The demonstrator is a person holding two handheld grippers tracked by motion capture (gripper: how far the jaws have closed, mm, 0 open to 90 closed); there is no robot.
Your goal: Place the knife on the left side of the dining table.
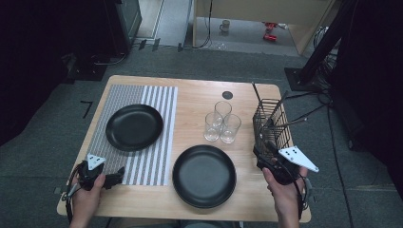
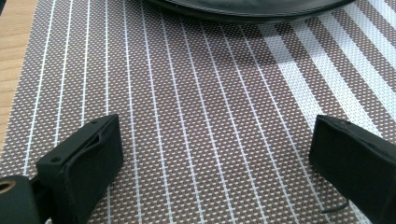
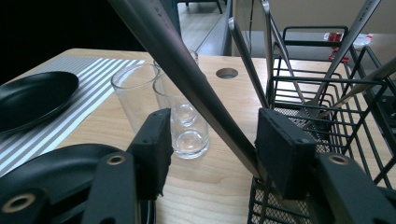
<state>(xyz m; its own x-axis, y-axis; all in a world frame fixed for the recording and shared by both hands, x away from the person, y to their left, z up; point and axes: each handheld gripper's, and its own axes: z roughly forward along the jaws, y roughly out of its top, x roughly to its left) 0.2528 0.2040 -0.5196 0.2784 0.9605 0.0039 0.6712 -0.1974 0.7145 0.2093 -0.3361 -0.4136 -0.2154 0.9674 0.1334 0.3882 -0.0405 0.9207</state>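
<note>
A black wire cutlery basket point(image 1: 277, 124) stands at the table's right edge with several metal utensils leaning in it. My right gripper point(image 1: 264, 153) is at the basket's near left corner. In the right gripper view a long steel utensil handle point(image 3: 187, 77) slants between the jaws of the right gripper point(image 3: 212, 144). The handle rests against the right pad point(image 3: 280, 140), with a gap to the left one, so the gripper is open. My left gripper point(image 1: 114, 178) lies low over the striped placemat point(image 2: 196, 93), open and holding nothing.
One black plate point(image 1: 134, 127) sits on the placemat point(image 1: 157, 161), another point(image 1: 204, 175) on bare wood near the front edge. Three clear glasses point(image 1: 222, 122) stand just left of the basket point(image 3: 327, 93). A round hole point(image 1: 227, 95) marks the table's far side.
</note>
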